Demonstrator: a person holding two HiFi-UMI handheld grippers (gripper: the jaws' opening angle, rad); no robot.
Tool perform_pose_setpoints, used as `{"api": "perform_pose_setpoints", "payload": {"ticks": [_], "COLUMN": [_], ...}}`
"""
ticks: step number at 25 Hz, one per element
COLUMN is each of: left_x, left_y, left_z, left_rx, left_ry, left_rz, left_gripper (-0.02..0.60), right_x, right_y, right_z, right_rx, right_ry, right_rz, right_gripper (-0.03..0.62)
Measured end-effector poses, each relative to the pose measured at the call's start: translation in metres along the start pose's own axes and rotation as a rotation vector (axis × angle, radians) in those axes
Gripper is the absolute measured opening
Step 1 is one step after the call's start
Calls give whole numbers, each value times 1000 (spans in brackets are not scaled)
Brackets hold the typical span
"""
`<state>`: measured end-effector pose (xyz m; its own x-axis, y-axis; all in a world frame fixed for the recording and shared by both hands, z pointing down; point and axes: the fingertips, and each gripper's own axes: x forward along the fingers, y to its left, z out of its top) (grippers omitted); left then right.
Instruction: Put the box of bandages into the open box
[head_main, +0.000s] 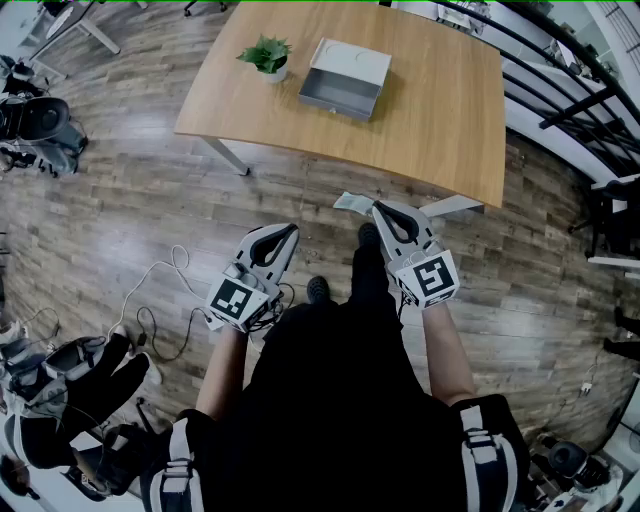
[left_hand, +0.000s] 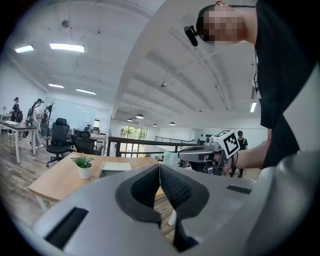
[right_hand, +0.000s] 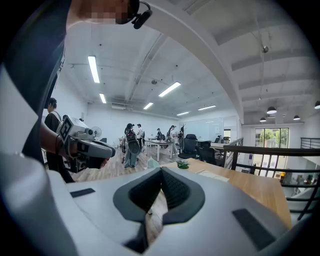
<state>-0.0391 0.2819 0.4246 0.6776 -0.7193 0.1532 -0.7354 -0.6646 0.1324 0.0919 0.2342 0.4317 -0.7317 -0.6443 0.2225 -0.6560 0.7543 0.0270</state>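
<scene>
Status: carry stage, by my reading. The box of bandages (head_main: 352, 202) is off every surface. It is a pale flat pack sticking out leftward from the tip of the right gripper (head_main: 382, 212), over the wooden floor (head_main: 120, 220) just short of the near edge of the table (head_main: 440, 110).

Right gripper view: jaws pressed together on a thin edge of the pack, which peeks out pale green beyond the tips.

The left gripper (head_main: 288, 232) has its jaws pressed together, pads touching, nothing between them. It is held low beside the right one, apart from it.

The open box (head_main: 345, 92) is grey and sits on the table top, well apart from the pack and just beside a potted plant (head_main: 267, 55). Its interior looks bare as far as the head view shows.

Done: pack lifted and gripped.
Left: close the gap to the table, lower the pack into the open box, release.

Count:
- bandage boxes: 1
- open boxes: 1
- potted plants: 1
- tables within reach: 1
- grippers: 2 (one loaded, one idle)
- background people (right_hand: 131, 142): several, too small to count reliably
</scene>
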Motion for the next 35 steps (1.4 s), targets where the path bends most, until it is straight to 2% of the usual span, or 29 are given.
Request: {"api": "perform_pose_setpoints", "payload": {"ticks": [4,8,12,16,21,30,35], "left_x": [-27,-40,-53,-56,-51,-26,2], "left_y": [-5,-5,-15,-12,-1,-11,12], "left_z": [-8,-13,-14,-13,-8,8,16], "left_rx": [-12,-25,-15,-22,-21,1,2], "left_ry": [-14,-25,-28,-27,-27,-25,-26], "left_rz": [-16,-20,-23,-22,-21,-7,15], "left_gripper": [23,23,23,23,23,23,23], "right_x": [1,0,-12,-9,1,-8,16], "right_y": [38,52,59,61,56,34,7], "right_z": [1,-9,-9,-6,1,14,14], "right_rx": [-37,-83,-44,-36,-47,-37,-45], "right_ry": [16,38,44,33,19,-27,-17], "right_rz": [2,-6,-37,-17,-26,34,58], "right_gripper": [25,25,25,25,25,25,25]}}
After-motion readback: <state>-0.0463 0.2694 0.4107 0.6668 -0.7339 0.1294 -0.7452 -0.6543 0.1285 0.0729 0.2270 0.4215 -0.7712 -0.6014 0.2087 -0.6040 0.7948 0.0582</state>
